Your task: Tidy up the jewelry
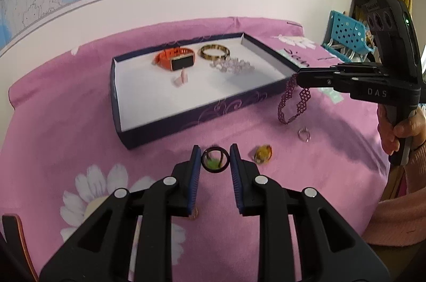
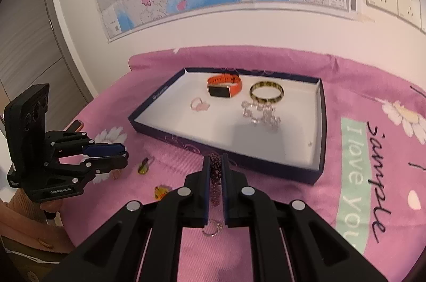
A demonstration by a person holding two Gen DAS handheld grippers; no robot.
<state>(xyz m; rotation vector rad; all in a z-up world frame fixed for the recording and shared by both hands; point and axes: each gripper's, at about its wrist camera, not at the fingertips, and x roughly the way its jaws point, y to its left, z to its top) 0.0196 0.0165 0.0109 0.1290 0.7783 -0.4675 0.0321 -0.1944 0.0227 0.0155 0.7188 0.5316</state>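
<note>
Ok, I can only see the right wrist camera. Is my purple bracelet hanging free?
Observer: The left wrist view shows the bracelet dangling from the right gripper outside the box. Its lower loop is down by the cloth; I can't tell if it touches.
Operator: What's the other gripper doing?
Observer: The left gripper is open, with a dark ring upright between its fingers.
Operator: Anything off to my right?
Observer: A blue basket past the table's end.

One box (image 1: pixel 202 119), four bracelets (image 1: pixel 174 59) – four rings (image 1: pixel 215 158).
</note>
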